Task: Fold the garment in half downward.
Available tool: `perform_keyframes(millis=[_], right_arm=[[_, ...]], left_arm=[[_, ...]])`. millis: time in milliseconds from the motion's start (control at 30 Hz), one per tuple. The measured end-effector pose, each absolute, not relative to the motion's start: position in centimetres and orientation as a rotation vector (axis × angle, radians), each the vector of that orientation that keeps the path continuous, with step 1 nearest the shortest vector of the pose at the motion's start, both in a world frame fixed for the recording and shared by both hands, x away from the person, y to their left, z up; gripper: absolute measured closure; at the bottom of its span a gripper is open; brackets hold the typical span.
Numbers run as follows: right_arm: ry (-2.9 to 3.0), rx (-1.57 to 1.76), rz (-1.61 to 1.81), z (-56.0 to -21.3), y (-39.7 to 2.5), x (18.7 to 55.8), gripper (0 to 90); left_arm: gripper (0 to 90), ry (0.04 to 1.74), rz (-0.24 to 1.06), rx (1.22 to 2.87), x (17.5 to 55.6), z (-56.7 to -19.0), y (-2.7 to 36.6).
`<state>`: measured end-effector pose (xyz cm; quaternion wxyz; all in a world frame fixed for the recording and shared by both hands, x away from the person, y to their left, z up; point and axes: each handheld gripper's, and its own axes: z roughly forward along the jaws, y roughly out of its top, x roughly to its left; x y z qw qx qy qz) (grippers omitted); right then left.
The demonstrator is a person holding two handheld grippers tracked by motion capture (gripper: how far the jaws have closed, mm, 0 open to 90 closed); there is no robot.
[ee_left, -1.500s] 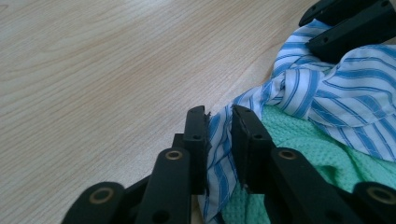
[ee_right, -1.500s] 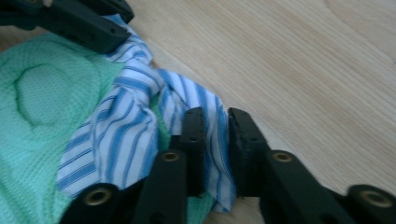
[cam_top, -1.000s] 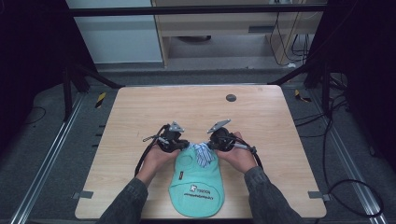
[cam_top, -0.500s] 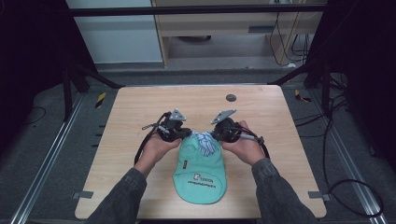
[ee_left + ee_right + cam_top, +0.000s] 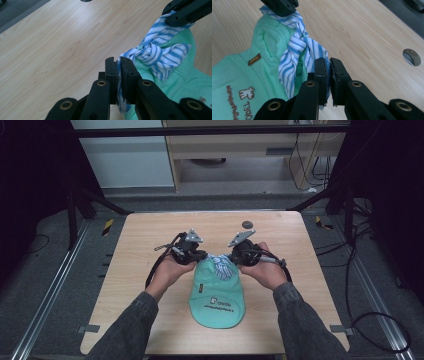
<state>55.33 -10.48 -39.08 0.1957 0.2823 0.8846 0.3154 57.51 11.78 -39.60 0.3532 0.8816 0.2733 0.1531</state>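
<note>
Both tongs, left tongs (image 5: 119, 65) and right tongs (image 5: 328, 65), pinch the striped collar (image 5: 220, 265); a hard pull might tighten its knot.

Bare table (image 5: 150, 250) lies open left, right and beyond; a dark round port (image 5: 247, 224) sits far back.

Light wooden table (image 5: 150, 245), grey carpet floor (image 5: 60, 270), pale cabinet (image 5: 125, 155), dark surroundings.

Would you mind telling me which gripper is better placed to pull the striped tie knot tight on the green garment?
Neither clearly: left gripper and right gripper each clamp one end of the striped tie beside its knot.
</note>
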Motion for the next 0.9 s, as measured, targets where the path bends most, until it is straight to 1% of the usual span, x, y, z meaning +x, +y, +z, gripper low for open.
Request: perform_keyframes(millis=[200, 433, 733, 900], right_arm=[[2.475, 0.768, 0.868, -38.1, -10.4, 56.8, 84.4], [2.465, 0.76, 0.859, -37.7, -10.3, 58.1, 84.4], [2.442, 0.771, 0.887, -37.2, -10.8, 58.6, 84.4], [2.446, 0.748, 0.877, -36.3, -11.1, 58.7, 84.4]], left_arm=[[84.8, 0.724, 0.393, 2.27, 59.1, -38.9, 11.7], [84.8, 0.723, 0.412, 2.28, 60.3, -38.2, 11.6], [84.8, 0.718, 0.433, 2.275, 60.6, -37.3, 11.2], [84.8, 0.711, 0.425, 2.271, 61.2, -36.9, 10.7]])
